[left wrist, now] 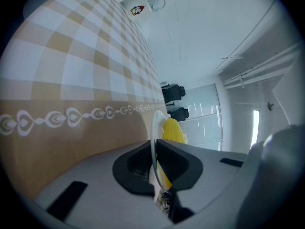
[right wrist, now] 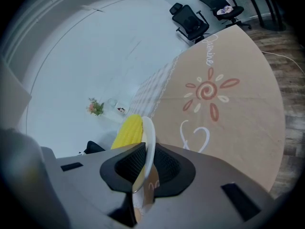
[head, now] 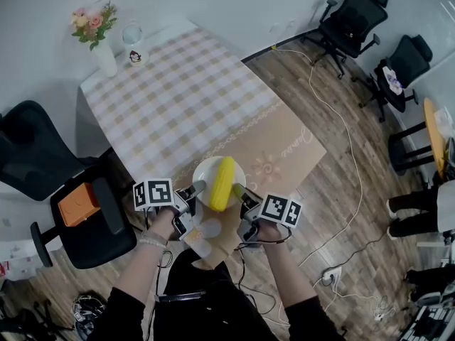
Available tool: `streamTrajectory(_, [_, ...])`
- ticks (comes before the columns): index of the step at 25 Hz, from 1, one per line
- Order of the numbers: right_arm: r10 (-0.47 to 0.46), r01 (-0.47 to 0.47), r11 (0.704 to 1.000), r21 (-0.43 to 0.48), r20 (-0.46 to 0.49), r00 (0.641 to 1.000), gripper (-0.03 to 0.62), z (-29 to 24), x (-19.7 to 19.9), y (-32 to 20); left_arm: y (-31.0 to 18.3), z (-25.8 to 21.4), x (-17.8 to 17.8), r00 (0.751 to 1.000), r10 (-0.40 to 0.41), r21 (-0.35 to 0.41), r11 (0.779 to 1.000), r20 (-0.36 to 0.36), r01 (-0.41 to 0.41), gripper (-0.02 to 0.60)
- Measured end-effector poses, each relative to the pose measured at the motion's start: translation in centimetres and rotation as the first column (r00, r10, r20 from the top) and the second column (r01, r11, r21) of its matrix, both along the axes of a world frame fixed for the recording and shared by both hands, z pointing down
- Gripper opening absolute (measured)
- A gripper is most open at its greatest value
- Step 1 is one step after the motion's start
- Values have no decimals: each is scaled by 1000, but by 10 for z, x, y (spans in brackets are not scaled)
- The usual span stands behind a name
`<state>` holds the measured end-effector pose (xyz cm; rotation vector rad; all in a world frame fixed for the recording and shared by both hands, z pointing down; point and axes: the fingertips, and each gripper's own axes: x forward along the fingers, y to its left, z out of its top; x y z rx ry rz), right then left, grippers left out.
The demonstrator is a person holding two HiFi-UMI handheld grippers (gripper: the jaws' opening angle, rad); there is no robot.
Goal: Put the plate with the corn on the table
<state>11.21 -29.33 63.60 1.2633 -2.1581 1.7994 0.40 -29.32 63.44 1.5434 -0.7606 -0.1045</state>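
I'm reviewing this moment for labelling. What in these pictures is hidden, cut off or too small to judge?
- Whether the plate rests on the table: in the head view plate and corn cover the contact; both gripper views show only the rim edge-on between their jaws.
- What the small printed item beside the vase is: too small in every view.
- The person at right: cut off by the head view's edge.
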Motion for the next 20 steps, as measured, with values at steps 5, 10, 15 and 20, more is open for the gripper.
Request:
streamTrajectory(5, [17, -17, 1000, -26, 9, 1000, 82, 8, -5, -13, -12, 6, -6, 1000, -4, -5, 1000, 16, 4, 28])
streamTrajectory(10, [3, -4, 999, -36, -11, 1000, 83, 16, 3, -9, -8, 14, 3, 1000, -9, -17, 1000, 30, 10, 28])
streamTrajectory(15, [-4, 3, 999, -40, -41, 999, 83, 22, 1, -15, -14, 20, 1, 999, -14, -19, 1000, 41, 15, 28])
streamTrajectory(20, [-17, 13, 998, -58, -70, 997, 89, 31, 2, -17, -17, 27, 1, 998, -8, -21, 1000, 63, 9, 28])
